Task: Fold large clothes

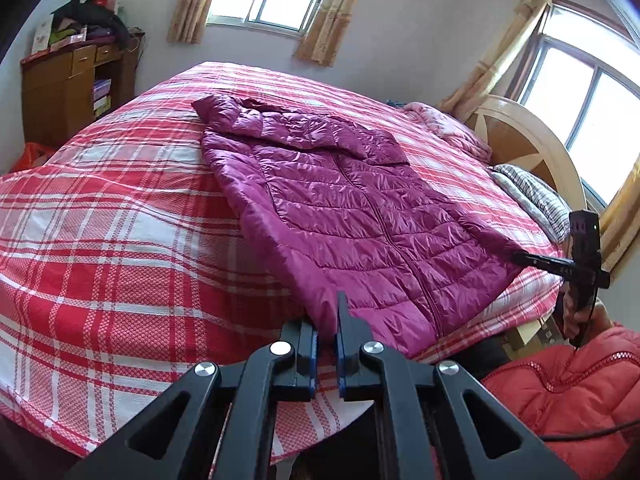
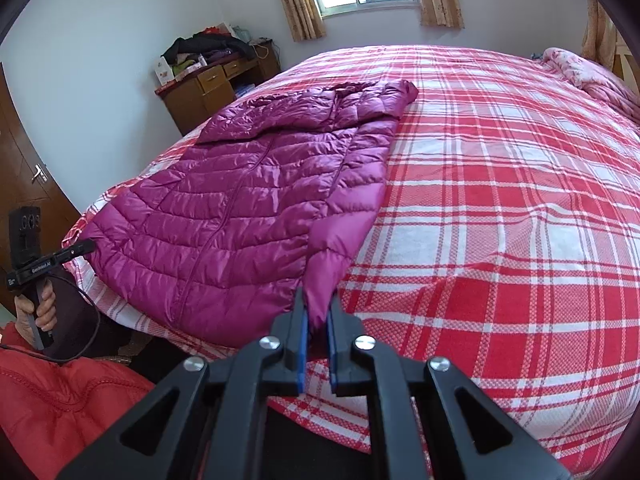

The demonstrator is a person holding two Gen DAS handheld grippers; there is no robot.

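Note:
A magenta quilted down jacket lies front up on the red and white plaid bed, hood at the far end and hem at the near edge. My left gripper is shut on the jacket's near hem corner. My right gripper is shut on the other hem corner of the jacket. The right gripper also shows in the left wrist view, pinching the hem at the bed's edge. The left gripper shows in the right wrist view, at the jacket's left hem corner.
A wooden desk piled with clothes stands beyond the bed's far corner. Pillows and a pink quilt lie by the headboard. Curtained windows are behind. The person's red padded coat is close below the grippers.

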